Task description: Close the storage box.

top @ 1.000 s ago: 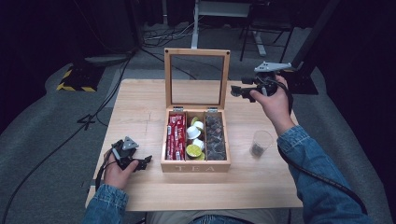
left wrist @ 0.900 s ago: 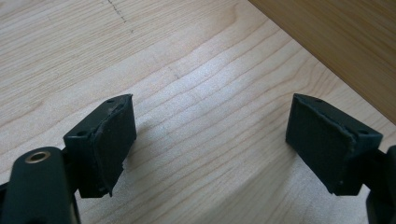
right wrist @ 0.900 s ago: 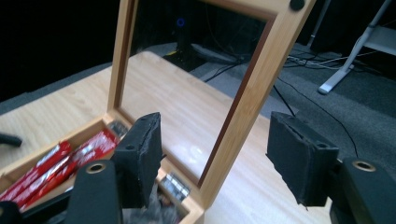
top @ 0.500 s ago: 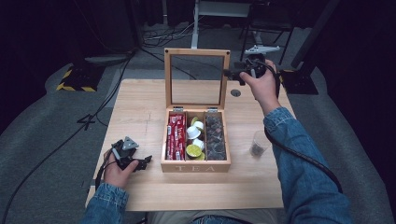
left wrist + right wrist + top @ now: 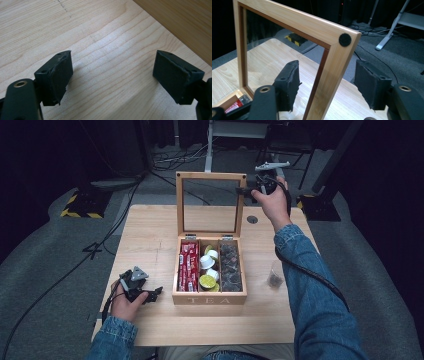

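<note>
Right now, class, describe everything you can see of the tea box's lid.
The lid is a light wooden frame around a clear pane, standing upright and open at the back of the tea box, joined to it by two small metal hinges. A round black felt pad sits on its upper corner. The right gripper straddles the frame's right side, one pad on each side with gaps showing, so it isn't clamped.

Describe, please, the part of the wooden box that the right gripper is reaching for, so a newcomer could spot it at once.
In the middle of the pale wooden table stands an open wooden tea box marked TEA. Its glass-paned wooden lid stands upright at the back. The right gripper straddles the lid's right frame post just below the top corner, not yet pressing it; a round black felt pad marks that corner.
</note>
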Tool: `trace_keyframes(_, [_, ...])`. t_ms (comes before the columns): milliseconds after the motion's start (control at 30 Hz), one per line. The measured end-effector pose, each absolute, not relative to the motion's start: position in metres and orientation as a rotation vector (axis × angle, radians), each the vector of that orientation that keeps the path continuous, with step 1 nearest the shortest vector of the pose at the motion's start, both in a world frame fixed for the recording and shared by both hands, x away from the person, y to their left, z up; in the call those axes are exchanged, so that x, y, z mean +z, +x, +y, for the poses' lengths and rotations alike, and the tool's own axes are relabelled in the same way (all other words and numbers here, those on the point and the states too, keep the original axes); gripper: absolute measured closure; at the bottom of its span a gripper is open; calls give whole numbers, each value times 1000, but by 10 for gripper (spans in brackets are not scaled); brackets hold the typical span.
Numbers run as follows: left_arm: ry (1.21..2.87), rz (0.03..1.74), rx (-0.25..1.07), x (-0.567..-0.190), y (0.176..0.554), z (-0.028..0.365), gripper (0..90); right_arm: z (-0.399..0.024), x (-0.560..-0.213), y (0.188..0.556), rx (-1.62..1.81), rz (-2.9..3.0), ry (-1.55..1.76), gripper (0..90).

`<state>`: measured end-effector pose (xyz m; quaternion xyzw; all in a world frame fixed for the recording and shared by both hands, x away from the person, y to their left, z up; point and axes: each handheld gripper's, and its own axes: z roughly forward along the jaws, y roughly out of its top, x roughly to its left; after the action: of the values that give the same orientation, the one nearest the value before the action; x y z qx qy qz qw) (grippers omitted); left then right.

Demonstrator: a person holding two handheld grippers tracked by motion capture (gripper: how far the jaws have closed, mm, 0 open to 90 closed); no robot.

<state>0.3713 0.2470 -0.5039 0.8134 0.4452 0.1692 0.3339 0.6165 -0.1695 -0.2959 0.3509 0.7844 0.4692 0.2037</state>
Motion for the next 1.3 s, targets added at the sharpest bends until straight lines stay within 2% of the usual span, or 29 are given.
trace_keyframes(467, [2125, 1161, 441, -504, 371, 247, 167, -165, -294, 624, 1285, 2187, 991, 592])
trace_keyframes(800, [2128, 1159, 441, -504, 372, 247, 167, -168, -289, 616, 1307, 2190, 968, 598])
trace_keyframes(1300, [2128, 1158, 441, -504, 372, 247, 167, -177, -272, 579, 1335, 2240, 839, 582])
